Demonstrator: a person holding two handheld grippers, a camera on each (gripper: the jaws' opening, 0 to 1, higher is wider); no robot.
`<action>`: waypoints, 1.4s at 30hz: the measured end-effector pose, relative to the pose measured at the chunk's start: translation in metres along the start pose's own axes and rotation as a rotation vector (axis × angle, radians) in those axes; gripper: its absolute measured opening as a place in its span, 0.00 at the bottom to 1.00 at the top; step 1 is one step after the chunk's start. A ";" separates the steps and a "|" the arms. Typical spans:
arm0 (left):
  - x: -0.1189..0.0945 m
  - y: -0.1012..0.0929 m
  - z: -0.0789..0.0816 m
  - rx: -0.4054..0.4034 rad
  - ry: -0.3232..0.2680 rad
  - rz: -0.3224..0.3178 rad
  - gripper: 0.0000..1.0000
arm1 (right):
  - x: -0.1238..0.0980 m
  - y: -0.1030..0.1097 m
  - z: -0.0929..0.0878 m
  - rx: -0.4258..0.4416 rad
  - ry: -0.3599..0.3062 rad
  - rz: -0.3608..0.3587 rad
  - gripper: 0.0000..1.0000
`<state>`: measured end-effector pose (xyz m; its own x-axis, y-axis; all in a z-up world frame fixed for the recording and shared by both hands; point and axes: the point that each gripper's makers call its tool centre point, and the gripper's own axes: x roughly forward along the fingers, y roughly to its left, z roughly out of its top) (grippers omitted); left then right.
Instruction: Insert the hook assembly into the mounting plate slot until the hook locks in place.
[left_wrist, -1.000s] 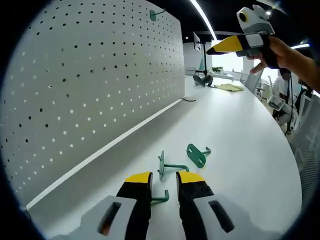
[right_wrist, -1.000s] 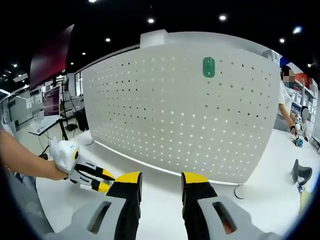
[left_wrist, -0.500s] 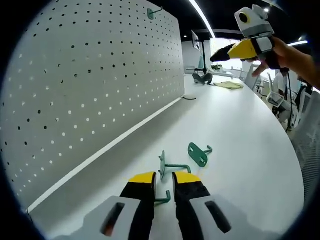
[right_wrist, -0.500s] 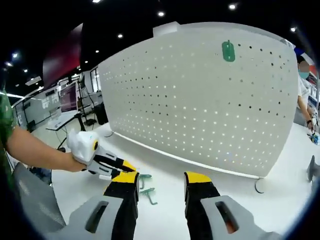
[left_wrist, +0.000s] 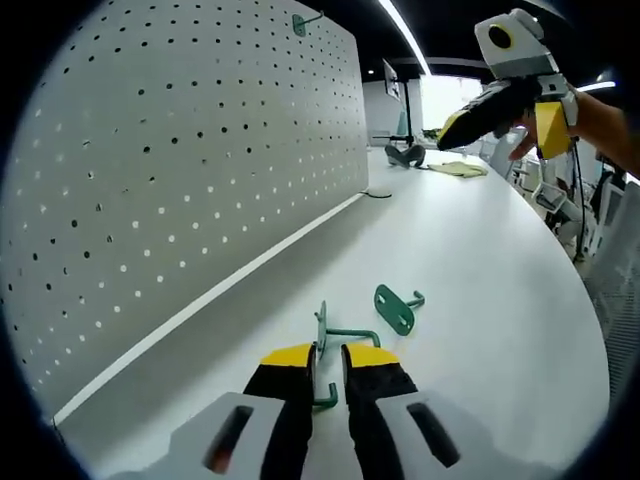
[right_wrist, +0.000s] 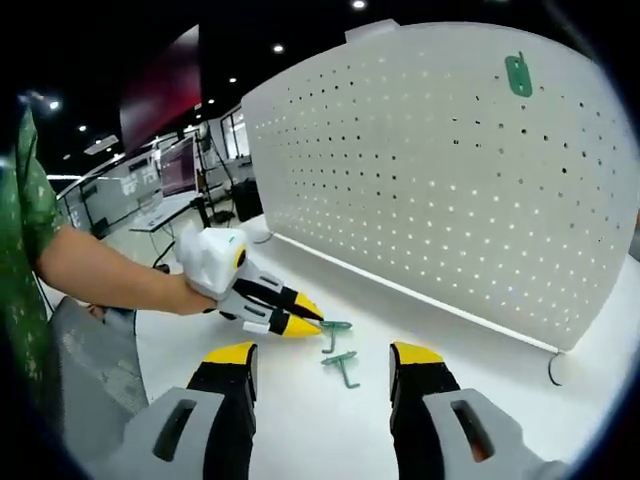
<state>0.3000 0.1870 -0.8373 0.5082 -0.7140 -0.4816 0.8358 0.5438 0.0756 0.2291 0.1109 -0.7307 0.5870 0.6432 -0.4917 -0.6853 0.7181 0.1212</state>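
hook (left_wrist: 335, 340) gripped by left tongs (left_wrist: 325, 360) on table (left_wrist: 480, 270).

A white table (left_wrist: 480, 260) runs back toward a yellow cloth (left_wrist: 458, 172) and a dark desk stand (left_wrist: 405, 155) at its far end, with office chairs (left_wrist: 560, 205) along its side and monitors on desks (right_wrist: 165, 180) beyond under ceiling spotlights (right_wrist: 278, 47)

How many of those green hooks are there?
3: one on the table between the left gripper's jaws, one lying just beyond it, one mounted high on the pegboard.
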 end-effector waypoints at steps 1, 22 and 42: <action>0.000 0.000 0.000 0.000 0.000 0.001 0.11 | 0.000 0.000 0.000 0.000 0.001 0.001 0.55; 0.001 -0.001 0.001 -0.013 -0.007 0.006 0.03 | 0.005 0.004 -0.011 0.015 0.033 0.023 0.58; -0.007 0.006 0.009 -0.078 -0.034 0.011 0.02 | 0.003 0.004 -0.010 0.007 0.032 0.021 0.58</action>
<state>0.3031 0.1909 -0.8256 0.5247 -0.7217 -0.4515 0.8122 0.5833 0.0115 0.2236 0.1136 -0.7409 0.5582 0.6494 -0.5165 -0.6942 0.7065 0.1380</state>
